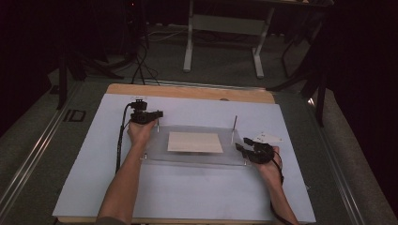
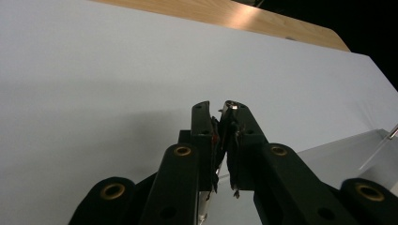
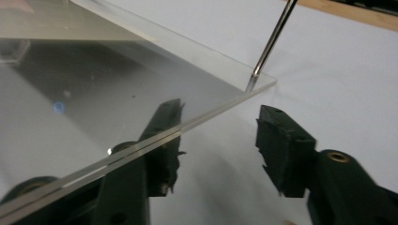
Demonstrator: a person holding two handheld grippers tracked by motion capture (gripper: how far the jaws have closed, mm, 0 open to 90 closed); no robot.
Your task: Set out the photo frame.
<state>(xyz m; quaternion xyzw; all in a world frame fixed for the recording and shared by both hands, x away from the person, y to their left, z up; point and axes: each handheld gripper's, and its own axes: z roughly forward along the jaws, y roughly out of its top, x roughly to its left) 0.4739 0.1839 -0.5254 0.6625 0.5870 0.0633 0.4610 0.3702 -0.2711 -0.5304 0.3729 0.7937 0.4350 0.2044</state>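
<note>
A clear acrylic plate lies on the white sheet, with a tan card at its middle. Thin metal pins stand at its far corners. My left gripper is at the far-left corner, its jaws pressed together with silver glints of the far-left pin between the pads. My right gripper stands open at the plate's right edge. One of its jaws lies under the plate and the other is outside it. The far-right pin rises just beyond.
The white sheet covers a wooden table whose bare edge runs along the far side. A small white slip lies right of the plate. Desk legs and cables stand on the floor beyond. Wide bare sheet lies in front of the plate.
</note>
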